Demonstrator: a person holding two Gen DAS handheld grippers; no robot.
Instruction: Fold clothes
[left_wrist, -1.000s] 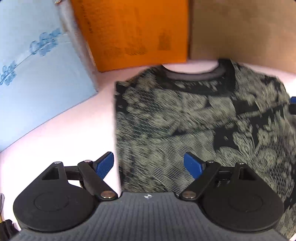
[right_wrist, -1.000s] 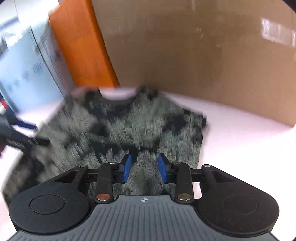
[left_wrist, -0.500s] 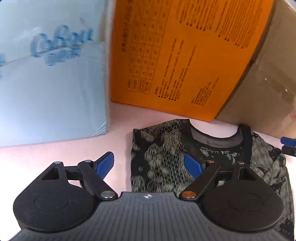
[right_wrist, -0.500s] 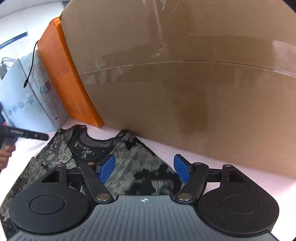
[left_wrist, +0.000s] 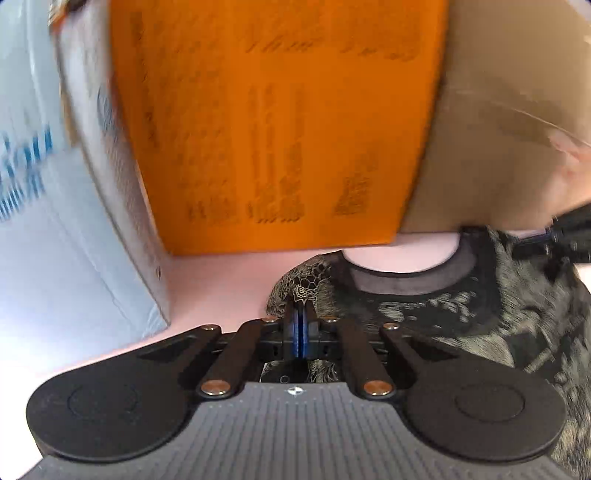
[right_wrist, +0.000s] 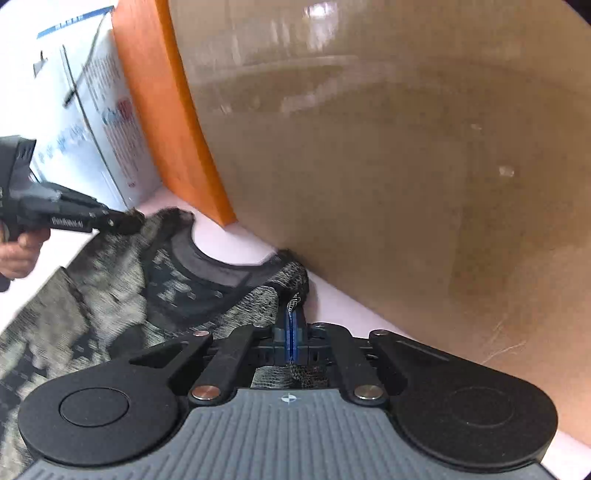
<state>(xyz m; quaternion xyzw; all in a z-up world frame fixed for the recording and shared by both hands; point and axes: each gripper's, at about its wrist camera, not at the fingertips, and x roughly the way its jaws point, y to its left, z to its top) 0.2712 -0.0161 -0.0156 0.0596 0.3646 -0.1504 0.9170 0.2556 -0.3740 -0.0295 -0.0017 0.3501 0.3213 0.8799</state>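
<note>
Black-and-cream patterned knit sweater (left_wrist: 461, 317) flat on pale pink tabletop (left_wrist: 218, 280), left gripper (left_wrist: 300, 314) clamped on its left shoulder, right gripper (right_wrist: 292, 314) clamped on right shoulder, hem cut off, orange cardboard box (left_wrist: 273, 122) print blurred.

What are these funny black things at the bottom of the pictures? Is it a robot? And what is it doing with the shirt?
It is no robot. A person holds two grabbing tools, one in each hand, and each tool carries a little camera looking forward along its jaws. So one picture is from the left gripper, the other from the right gripper.

On the pink table lies a dark patterned shirt. Behind it stand a blue box, an orange box and a brown cardboard box.

Both jaws are pinched shut on the shirt, one at each shoulder beside the collar. In the right picture you see the person's hand holding the left tool.
</note>
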